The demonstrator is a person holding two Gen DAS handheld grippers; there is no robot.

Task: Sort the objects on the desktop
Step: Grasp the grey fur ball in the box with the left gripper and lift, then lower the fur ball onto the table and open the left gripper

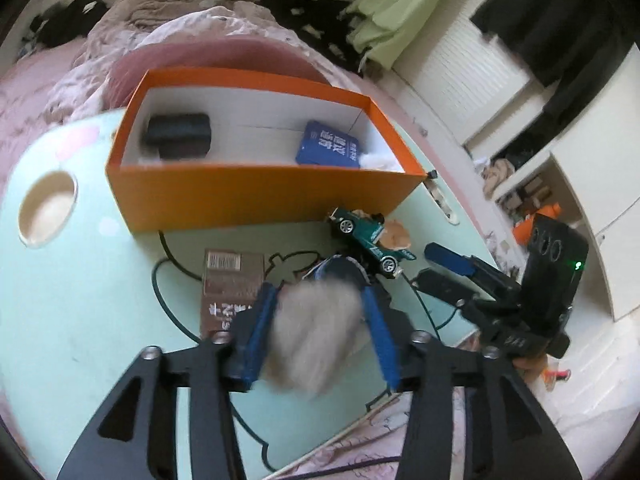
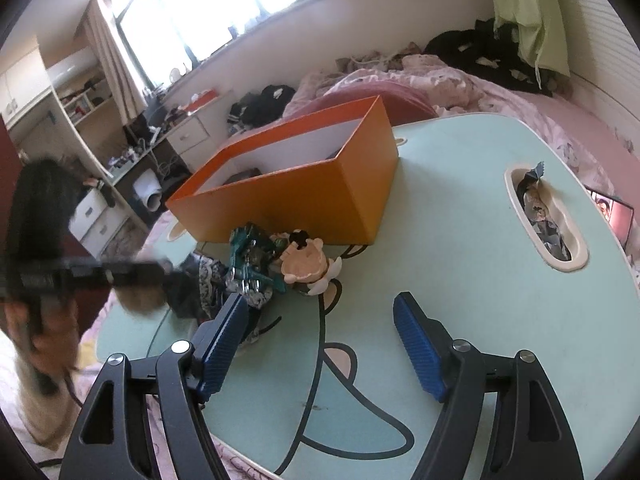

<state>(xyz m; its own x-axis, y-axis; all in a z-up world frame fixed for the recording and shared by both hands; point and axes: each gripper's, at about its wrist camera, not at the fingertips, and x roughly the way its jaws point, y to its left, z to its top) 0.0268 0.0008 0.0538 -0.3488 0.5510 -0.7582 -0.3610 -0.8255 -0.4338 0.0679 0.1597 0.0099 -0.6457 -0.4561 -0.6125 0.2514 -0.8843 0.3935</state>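
Left gripper [image 1: 320, 300]: nearest in the left wrist view, above the near edge of the table; its blue pads press on either side of a grey-beige furry ball [image 1: 316, 332], which is blurred and held off the surface.
Right gripper [image 2: 320, 344]: over the near edge of the table in its own view, jaws standing wide with bare tabletop between the blue pads; nothing held.
Table [image 2: 460, 208]: pale green top with a dark-outlined cartoon drawing; it carries all the things below.
Brown booklet [image 1: 232, 280]: flat on the surface just beyond the left gripper, barcode end toward the box.
Dark patterned cloth item [image 2: 208, 280]: near the table's middle, partly hidden behind the furry ball and beside the toy car; what it is I cannot tell.
Green toy car [image 1: 370, 242]: tilted, just in front of the box's near wall, touching the small figure.
Small beige figure [image 2: 306, 266]: beside the car, close to the box's near corner.
Orange box [image 1: 256, 196]: open, white inside, toward the table's far edge.
Black case [image 1: 178, 136]: inside the box, at its left end.
Blue booklet [image 1: 330, 146]: inside the box, toward its right end, beside something white.
Oval slot [image 2: 560, 256]: recess near the table's right edge, holding dark wrappers.
Round recess [image 1: 48, 208]: at the table's left edge.
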